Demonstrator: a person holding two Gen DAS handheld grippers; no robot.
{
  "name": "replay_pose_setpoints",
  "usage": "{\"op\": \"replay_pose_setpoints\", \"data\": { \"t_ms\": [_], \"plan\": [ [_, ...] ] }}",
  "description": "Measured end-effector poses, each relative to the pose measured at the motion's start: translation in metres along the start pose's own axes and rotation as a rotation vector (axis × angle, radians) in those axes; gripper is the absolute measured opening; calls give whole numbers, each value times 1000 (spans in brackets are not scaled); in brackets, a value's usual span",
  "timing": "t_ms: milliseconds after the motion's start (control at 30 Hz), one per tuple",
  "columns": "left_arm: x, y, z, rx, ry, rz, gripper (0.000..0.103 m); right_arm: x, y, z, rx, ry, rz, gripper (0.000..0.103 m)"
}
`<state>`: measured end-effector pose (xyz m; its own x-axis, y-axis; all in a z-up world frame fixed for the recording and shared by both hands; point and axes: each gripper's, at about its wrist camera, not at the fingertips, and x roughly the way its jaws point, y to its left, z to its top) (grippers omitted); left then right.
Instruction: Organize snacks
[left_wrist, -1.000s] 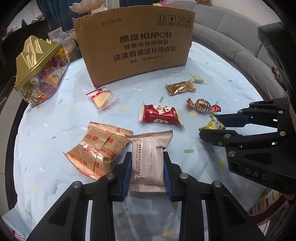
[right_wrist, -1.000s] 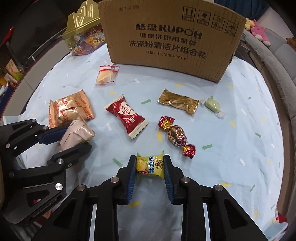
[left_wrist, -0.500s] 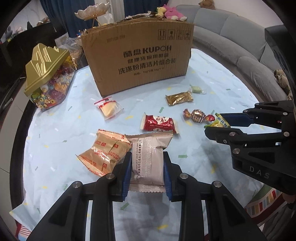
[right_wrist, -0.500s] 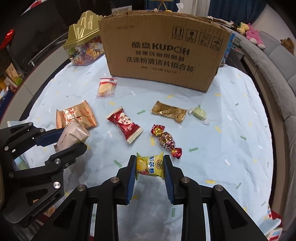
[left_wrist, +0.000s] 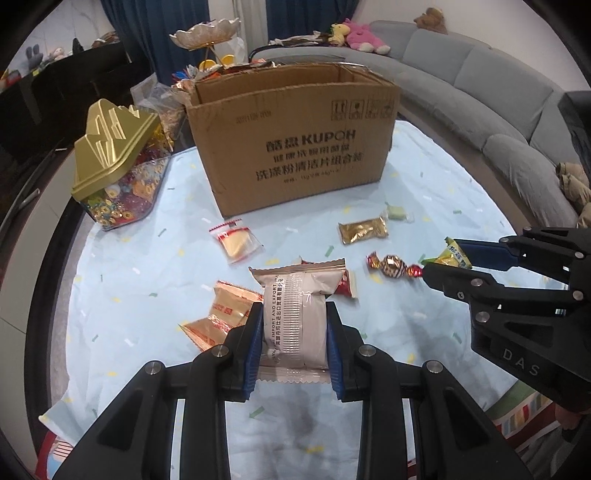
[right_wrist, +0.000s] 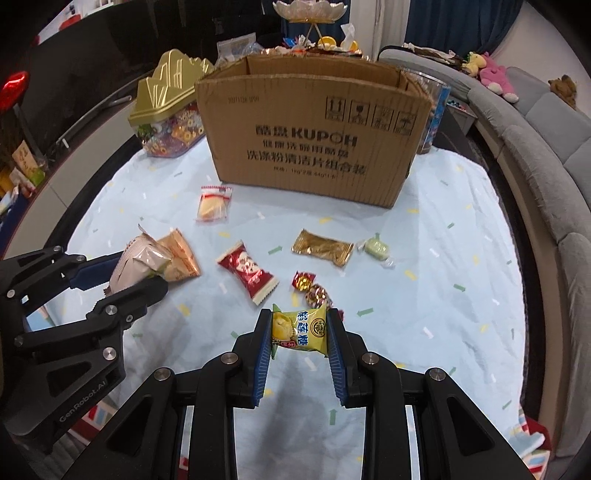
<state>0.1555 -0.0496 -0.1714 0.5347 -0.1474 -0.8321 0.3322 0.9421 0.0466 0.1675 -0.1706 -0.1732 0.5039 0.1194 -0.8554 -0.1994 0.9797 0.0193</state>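
My left gripper (left_wrist: 294, 314) is shut on a pale grey-pink snack packet (left_wrist: 297, 314) and holds it above the table; it also shows in the right wrist view (right_wrist: 138, 258). My right gripper (right_wrist: 299, 325) is shut on a small yellow candy packet (right_wrist: 300, 329), raised above the cloth; this packet also shows in the left wrist view (left_wrist: 452, 256). An open cardboard box (left_wrist: 295, 147) stands at the back of the table, also seen in the right wrist view (right_wrist: 314, 136). Both grippers are in front of it.
On the light blue cloth (right_wrist: 443, 258) lie a red packet (right_wrist: 247, 271), a gold packet (right_wrist: 321, 246), a green candy (right_wrist: 375, 248), a foil-wrapped candy (right_wrist: 312, 290), a clear-wrapped biscuit (right_wrist: 212, 205) and tan packets (left_wrist: 221, 317). A gold-lidded candy jar (left_wrist: 118, 162) stands back left. A grey sofa (left_wrist: 498, 103) curves right.
Both grippers have risen with their packets and now look over the box's rim. The snacks on the cloth have not moved.
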Motion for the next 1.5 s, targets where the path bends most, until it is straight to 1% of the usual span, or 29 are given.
{"op": "replay_pose_setpoints", "data": {
  "t_ms": [433, 867, 1300, 1500],
  "plan": [
    [-11, 6, 33, -45, -18, 27, 31, -22, -10, 32, 22, -51, -14, 30],
    [-23, 21, 82, -88, -84, 55, 31, -41, -20, 81, 35, -133, -29, 30],
    [-22, 32, 130, -96, -130, 71, 31, -45, -34, 134, 50, -201, -51, 30],
    [-19, 38, 150, -103, -146, 75, 31, -44, -38, 152, 49, -219, -54, 30]
  ]
}}
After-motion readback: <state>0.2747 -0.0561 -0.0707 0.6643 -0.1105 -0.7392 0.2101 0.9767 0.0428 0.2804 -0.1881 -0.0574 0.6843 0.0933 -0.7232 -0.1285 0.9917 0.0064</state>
